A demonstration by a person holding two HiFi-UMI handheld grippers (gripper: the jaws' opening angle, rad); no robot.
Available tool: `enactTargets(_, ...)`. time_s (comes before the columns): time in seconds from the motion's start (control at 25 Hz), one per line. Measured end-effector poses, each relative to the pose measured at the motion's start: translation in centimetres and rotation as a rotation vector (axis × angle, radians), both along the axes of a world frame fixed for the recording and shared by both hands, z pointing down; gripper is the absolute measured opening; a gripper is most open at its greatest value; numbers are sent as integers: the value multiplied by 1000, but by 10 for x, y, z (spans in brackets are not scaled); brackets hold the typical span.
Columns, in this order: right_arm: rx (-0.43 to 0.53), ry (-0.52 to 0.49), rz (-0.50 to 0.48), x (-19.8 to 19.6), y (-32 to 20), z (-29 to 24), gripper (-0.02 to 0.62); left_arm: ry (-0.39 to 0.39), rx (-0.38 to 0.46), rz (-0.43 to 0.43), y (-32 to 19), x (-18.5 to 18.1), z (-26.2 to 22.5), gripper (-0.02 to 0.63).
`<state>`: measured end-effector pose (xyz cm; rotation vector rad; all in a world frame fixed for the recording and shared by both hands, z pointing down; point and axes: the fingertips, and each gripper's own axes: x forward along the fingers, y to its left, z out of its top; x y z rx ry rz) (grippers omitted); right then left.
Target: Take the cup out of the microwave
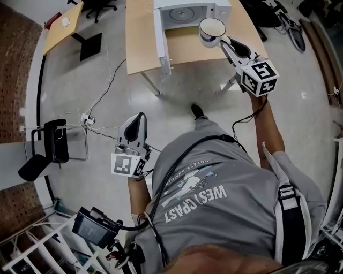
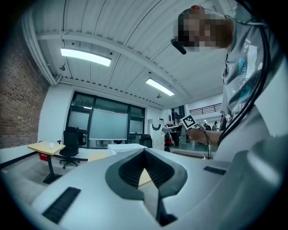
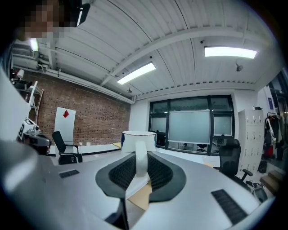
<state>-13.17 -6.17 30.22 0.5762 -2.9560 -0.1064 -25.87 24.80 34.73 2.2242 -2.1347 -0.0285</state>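
While held off the table, seen just in front of the microwave [image 1: 190, 12], outside its cavity: the cup [image 1: 212, 30]. Found the right gripper [image 1: 228, 45] part-closed on the cup's handle [image 3: 140, 157], pads pinching that thin loop from both sides, with the cup's body past the tips. Found the left gripper [image 1: 134, 134] well back from the microwave by the person's waist, jaws together on nothing.

Handling, as judgement: white with a dark rim, looks glazed. Stiff, hard, and likely to chip if knocked on the microwave door [image 1: 161, 35]. Probably slick. Probably light. Cannot tell any contents. Handle hold puts the weight ahead of the pads, so expect it to want to swivel. Keep level. Across the rim and wall as a second option.

Surface: wooden table [image 1: 140, 51] under the microwave, with a bare strip before its open front.

Room: grey hard floor [image 1: 177, 101] on the near side of the microwave's table, with cables [image 1: 104, 88] trailing. Second desk [image 1: 63, 24] off to the microwave's door side. Brick wall [image 3: 90, 121] and large windows [image 3: 189, 128] in the right gripper view.
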Motion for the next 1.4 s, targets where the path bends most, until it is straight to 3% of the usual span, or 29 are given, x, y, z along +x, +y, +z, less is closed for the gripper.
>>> enactTargets(0.28, -4, 28, 26, 37, 26, -13, 71, 10, 24, 85, -9, 18, -8, 43)
enactTargets(0.52, -55, -51, 20, 56, 9, 15, 70, 8, 14, 173, -55, 41, 31, 43)
enactTargets(0.96, -75, -108, 39, 140, 28, -43, 71, 22, -13, 236, -93, 80, 5, 43)
enactTargets(1.12, -43, -91, 79, 175, 31, -65, 70, -27, 8, 333, -115, 103, -2, 43)
enactTargets(1.4, -55, -123, 92, 188, 53, -65, 69, -26, 51, 384, -113, 116, -14, 43)
